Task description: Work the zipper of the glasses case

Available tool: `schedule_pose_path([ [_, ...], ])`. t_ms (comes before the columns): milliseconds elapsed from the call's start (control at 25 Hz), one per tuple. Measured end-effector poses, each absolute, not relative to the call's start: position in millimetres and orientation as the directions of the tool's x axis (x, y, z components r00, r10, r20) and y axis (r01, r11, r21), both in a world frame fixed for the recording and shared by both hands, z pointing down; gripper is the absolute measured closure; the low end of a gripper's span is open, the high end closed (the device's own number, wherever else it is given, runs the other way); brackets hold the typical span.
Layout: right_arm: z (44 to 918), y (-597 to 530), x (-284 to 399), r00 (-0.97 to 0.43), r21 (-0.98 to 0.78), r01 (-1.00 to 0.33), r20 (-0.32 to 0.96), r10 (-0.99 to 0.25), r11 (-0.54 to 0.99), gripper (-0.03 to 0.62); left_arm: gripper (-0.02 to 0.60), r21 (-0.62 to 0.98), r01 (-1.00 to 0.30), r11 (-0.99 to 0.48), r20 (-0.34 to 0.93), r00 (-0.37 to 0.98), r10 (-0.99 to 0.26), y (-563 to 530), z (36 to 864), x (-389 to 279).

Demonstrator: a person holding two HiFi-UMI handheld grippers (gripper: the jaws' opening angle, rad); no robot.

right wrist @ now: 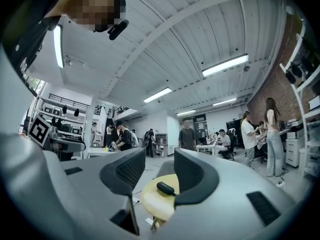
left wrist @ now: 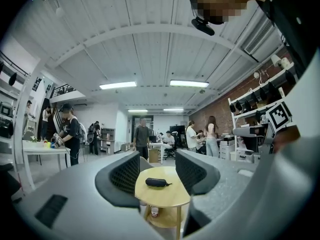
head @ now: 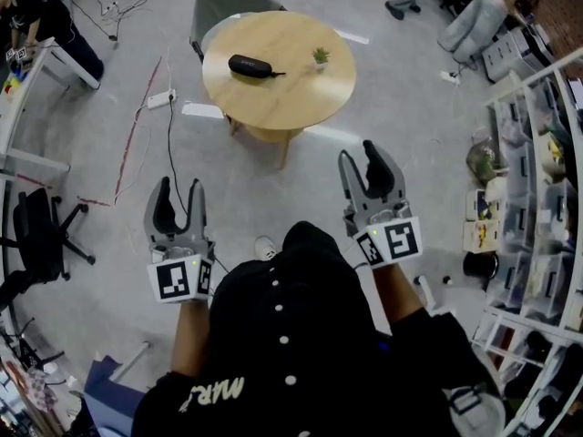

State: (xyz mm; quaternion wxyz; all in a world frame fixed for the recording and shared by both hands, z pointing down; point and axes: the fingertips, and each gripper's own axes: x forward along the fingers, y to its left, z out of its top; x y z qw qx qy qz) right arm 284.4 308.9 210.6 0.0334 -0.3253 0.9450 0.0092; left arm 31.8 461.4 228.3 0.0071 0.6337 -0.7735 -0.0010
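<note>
Glasses case, left tool, right tool open, empty, plant in head view only

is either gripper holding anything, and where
Nothing is held: left gripper and right gripper are open and empty; the glasses case lies on the table.

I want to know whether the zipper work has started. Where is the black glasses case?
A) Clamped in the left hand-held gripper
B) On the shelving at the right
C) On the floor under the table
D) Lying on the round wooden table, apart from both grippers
D: the glasses case lies on the round table, while the left hand-held gripper and the right hand-held gripper are open, empty and well short of it.
</note>
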Motion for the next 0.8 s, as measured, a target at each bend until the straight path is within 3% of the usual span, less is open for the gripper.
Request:
schedule_pose_path([
  [800, 219.0, 222.5, 229.0, -0.763, -0.011, -0.644, -0.070, -0.643, 0.765, 0.431, 0.376, 0.005, -0.989, 0.147, 0.013, -0.147, -0.989, 372.5, 240.2, -22.3],
])
